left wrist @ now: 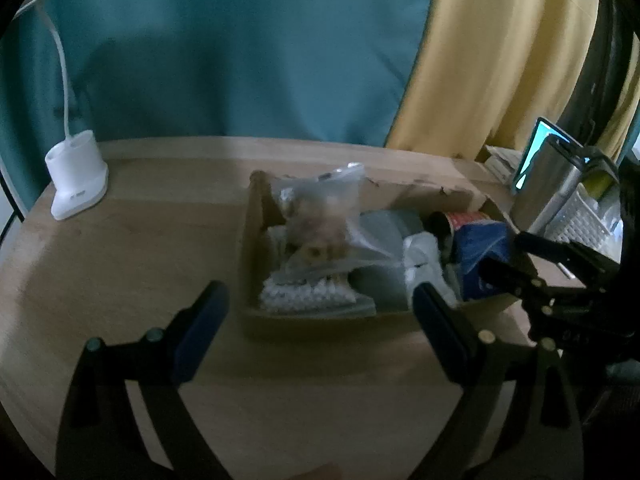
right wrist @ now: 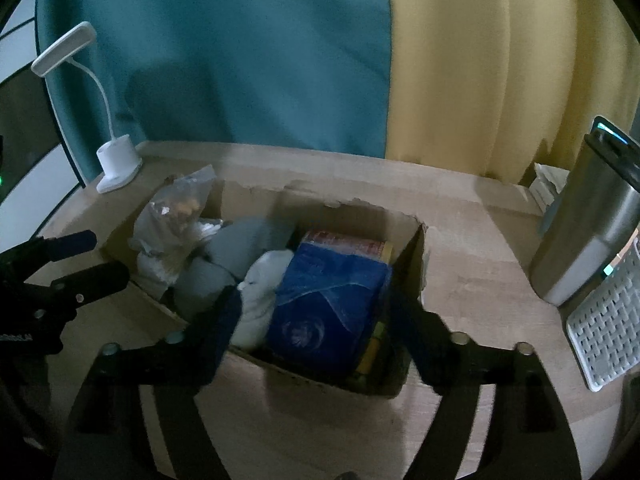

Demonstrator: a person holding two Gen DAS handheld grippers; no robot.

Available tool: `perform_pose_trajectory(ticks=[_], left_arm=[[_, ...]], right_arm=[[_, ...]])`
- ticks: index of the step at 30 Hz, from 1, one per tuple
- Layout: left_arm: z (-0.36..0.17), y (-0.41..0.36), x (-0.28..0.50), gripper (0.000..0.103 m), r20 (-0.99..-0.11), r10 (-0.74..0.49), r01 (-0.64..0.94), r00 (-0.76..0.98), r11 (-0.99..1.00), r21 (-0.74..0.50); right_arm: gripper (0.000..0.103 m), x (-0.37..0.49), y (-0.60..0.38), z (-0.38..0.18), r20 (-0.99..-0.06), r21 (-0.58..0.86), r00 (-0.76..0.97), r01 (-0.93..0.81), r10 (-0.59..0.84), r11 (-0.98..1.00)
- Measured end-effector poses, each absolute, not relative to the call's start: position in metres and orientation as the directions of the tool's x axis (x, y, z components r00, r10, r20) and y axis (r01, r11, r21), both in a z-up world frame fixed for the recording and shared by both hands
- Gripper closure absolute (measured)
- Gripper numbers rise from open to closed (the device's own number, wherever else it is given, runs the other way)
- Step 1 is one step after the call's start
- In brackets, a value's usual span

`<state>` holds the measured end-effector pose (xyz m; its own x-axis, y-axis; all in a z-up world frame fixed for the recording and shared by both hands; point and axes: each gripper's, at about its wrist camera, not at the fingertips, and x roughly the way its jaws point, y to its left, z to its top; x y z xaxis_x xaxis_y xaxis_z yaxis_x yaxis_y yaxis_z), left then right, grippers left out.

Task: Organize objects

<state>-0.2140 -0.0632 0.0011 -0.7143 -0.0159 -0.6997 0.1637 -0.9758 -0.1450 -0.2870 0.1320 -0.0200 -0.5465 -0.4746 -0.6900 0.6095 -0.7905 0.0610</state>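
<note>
An open cardboard box (left wrist: 251,248) (right wrist: 412,256) sits on the wooden table. It holds a clear plastic bag of small items (left wrist: 320,216) (right wrist: 176,208), grey cloth (left wrist: 384,224) (right wrist: 240,248), a white cloth (left wrist: 420,256) (right wrist: 260,296), a blue packet (left wrist: 480,248) (right wrist: 332,304) and a red can (left wrist: 464,218) (right wrist: 344,240). My left gripper (left wrist: 320,304) is open and empty, just before the box's near wall. My right gripper (right wrist: 316,308) is open, its fingers straddling the blue packet at the box's near right corner. It also shows in the left wrist view (left wrist: 508,256).
A white desk lamp (left wrist: 76,180) (right wrist: 116,160) stands at the table's back left. A steel flask (left wrist: 544,184) (right wrist: 584,232) and a white woven basket (left wrist: 580,220) (right wrist: 604,328) stand right of the box. Teal and yellow curtains hang behind.
</note>
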Motion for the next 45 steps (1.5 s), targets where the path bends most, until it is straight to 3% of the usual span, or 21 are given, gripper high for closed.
perform_pose_trajectory(ticks=[45], left_arm=[[0.031,-0.038,-0.166,0.009,-0.642,-0.018,0.131,-0.766,-0.983,-0.129]], right_arm=[[0.020,-0.236,0.158,0.005,-0.651,0.046,-0.592,0.594,-0.475,-0.803]])
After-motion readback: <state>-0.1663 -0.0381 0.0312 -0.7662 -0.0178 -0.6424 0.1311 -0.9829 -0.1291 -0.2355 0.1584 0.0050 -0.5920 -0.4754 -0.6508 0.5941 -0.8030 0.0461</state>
